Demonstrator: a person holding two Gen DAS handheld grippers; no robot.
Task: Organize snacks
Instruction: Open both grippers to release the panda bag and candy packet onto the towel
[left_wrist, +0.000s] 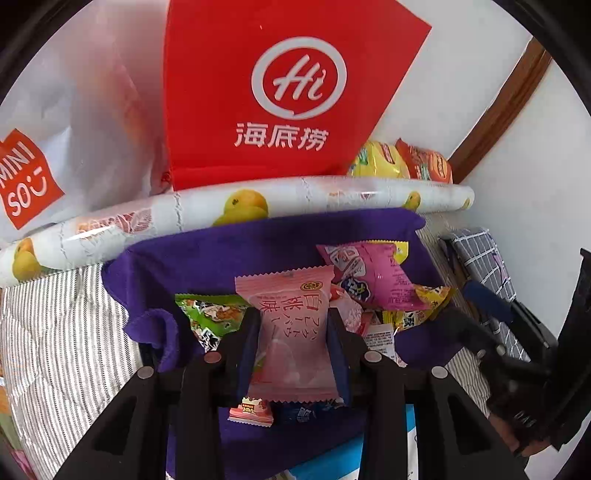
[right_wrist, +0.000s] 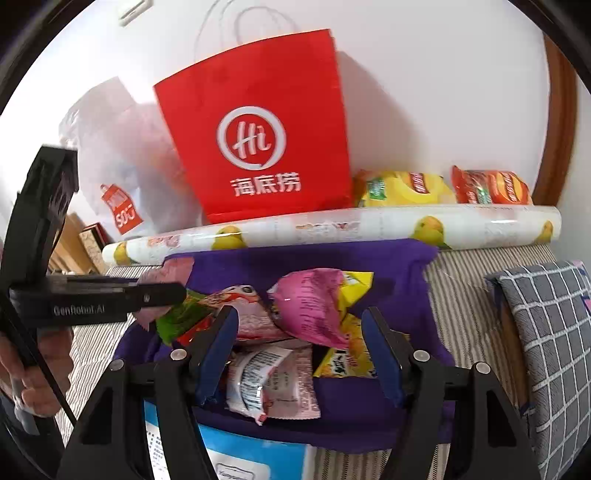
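Our left gripper pinches a pale pink, crinkly plastic snack packet between its blue pads, which press its two sides. The packet is rectangular with serrated ends, its long axis running 12 to 6 o'clock and its printed face toward the camera, raised above the pile of glossy wrapped snacks on the soft purple cloth. Our right gripper stands wide apart, holding nothing, over the same pile. At 12 o'clock lies a smooth fruit-printed roll, and behind it a stiff red paper bag.
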